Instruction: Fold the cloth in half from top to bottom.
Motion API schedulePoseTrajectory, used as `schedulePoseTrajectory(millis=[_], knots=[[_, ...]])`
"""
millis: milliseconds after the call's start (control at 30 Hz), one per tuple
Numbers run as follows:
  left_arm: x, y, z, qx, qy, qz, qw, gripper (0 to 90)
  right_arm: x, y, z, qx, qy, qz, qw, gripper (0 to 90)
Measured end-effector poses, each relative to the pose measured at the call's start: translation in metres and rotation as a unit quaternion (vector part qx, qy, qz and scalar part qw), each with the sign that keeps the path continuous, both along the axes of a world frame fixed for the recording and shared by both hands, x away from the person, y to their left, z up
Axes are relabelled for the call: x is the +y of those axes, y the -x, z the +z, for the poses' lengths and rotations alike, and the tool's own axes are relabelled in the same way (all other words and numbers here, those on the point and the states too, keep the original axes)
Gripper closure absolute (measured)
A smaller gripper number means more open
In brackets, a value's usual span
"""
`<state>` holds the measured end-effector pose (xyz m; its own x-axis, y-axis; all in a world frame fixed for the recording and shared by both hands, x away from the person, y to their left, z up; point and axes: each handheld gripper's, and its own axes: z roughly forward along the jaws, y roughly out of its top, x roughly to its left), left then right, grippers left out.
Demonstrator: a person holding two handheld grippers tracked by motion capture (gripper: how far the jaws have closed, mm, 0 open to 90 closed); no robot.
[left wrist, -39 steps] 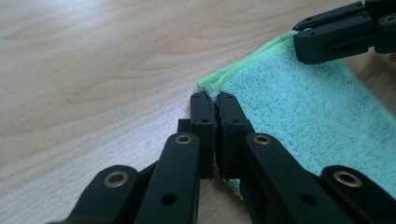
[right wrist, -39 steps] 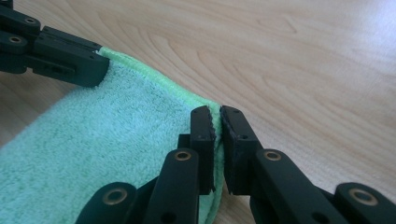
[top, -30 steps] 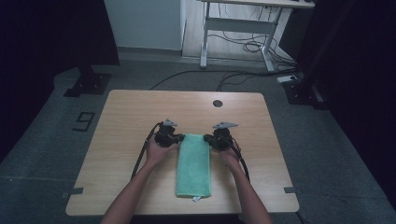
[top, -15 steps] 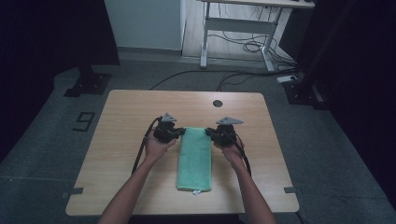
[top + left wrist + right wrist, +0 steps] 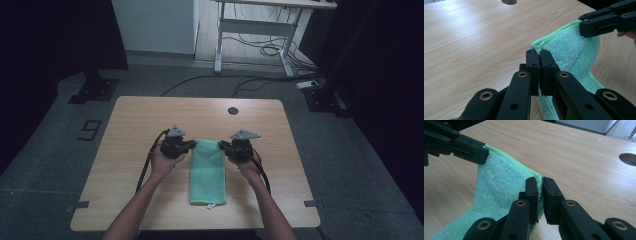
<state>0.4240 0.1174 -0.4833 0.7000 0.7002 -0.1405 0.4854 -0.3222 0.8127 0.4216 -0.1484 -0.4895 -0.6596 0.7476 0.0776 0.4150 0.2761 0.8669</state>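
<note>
The left gripper (image 5: 539, 53) has its two black jaws clamped tight on the near-left corner of the green towel (image 5: 571, 52), the hemmed edge bunching up just above the pads, and across from it the right gripper (image 5: 539, 182) is pinched on the opposite corner of that same short edge, a sliver of terry cloth squeezed between its jaws. Between the two grips the far edge of the towel is lifted off the wood and stretches in a shallow sag from one corner to the other. From above, the left gripper (image 5: 176, 145) and the right gripper (image 5: 239, 147) sit either side of the towel (image 5: 207, 175), each held in a hand with a bare forearm coming in from the near edge, and a black cable trails back along each wrist. The rest of the towel lies folded long and narrow, running back toward the person, its near end flat on the wooden table (image 5: 135, 125). Farther out, a round cable hole (image 5: 232, 110) sits near the table's far edge.
</note>
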Motion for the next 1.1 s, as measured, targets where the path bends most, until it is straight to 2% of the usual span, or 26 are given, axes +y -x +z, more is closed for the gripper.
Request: schedulePoseTrajectory(millis=[333,567,767,1100], knots=[[-0.001,0.009,0.001,-0.008,-0.001,-0.011,0.9999,86.9,-0.005,0.01,-0.003,-0.006,-0.002,0.013,0.9999,82.2],[0.0,0.017,-0.001,-0.015,0.001,-0.016,0.9998,86.9,-0.008,0.018,-0.003,-0.001,-0.006,0.025,0.9997,81.7],[0.003,0.023,-0.004,-0.01,0.004,-0.02,0.9997,87.0,-0.007,0.023,-0.005,-0.002,0.0,0.034,0.9994,81.7],[0.006,0.034,-0.004,-0.009,-0.001,-0.024,0.9997,87.0,-0.007,0.034,-0.008,0.007,-0.013,0.041,0.9991,81.8]])
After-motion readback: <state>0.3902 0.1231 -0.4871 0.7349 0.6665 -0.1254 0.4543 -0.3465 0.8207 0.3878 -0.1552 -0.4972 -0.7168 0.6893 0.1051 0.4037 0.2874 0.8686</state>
